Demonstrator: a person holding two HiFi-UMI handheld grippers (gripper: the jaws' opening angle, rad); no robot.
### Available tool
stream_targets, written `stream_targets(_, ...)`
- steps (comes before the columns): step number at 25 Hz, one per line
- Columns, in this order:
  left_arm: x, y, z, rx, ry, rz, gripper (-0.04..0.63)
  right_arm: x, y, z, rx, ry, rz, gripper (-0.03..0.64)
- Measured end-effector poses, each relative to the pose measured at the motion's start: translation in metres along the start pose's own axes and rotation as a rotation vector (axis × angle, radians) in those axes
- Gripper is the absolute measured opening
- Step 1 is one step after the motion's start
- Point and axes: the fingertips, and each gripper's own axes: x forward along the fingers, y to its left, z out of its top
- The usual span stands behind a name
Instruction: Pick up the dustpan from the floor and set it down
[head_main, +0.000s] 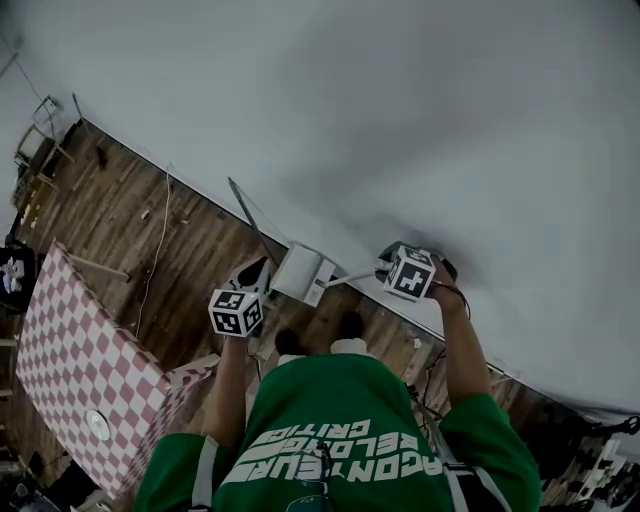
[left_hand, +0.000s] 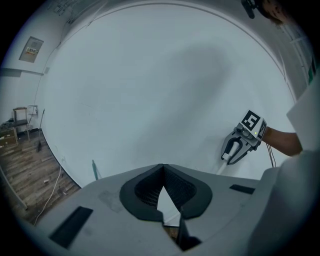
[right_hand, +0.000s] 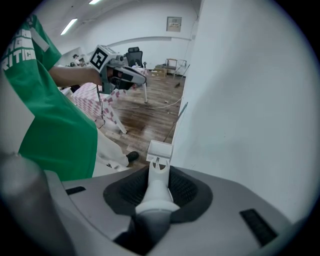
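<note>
The white dustpan (head_main: 303, 272) hangs off the wooden floor close to the white wall. My right gripper (head_main: 384, 265) is shut on its handle (head_main: 352, 277). In the right gripper view the handle (right_hand: 159, 186) runs out between the pads of the right gripper (right_hand: 159, 172), and the pan (right_hand: 160, 149) hangs below, pointing down at the floor. My left gripper (head_main: 254, 274) is held just left of the pan, apart from it. In the left gripper view the left gripper (left_hand: 163, 168) has its tips together with nothing in them. It faces the wall and the right gripper (left_hand: 235, 150).
A thin stick (head_main: 250, 215) leans against the wall (head_main: 420, 120) behind the dustpan. A pink-and-white checked table (head_main: 70, 370) stands at the left, with a cable (head_main: 156, 250) on the wooden floor beside it. The person's shoes (head_main: 350, 325) are just below the dustpan.
</note>
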Motion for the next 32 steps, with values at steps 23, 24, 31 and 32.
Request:
stream_targets(23,0.011,-0.013,0.005,0.044,0.011,-0.036,0.003,0.008,-0.005,-0.002,0.014,-0.005,0.012,0.12)
stream_targets(24,0.01,-0.013,0.006,0.045,0.009,-0.034,0.003,0.008,-0.005,-0.001,0.013,-0.005,0.012,0.12)
stream_targets(31,0.005,-0.008,0.009,0.034,-0.009,-0.025,0.003,0.009,-0.006,0.003,0.008,0.0,0.012,0.12)
stream_targets(32,0.006,-0.007,0.009,0.029,-0.012,-0.025,0.003,0.011,-0.007,0.003,0.007,0.0,0.012,0.12)
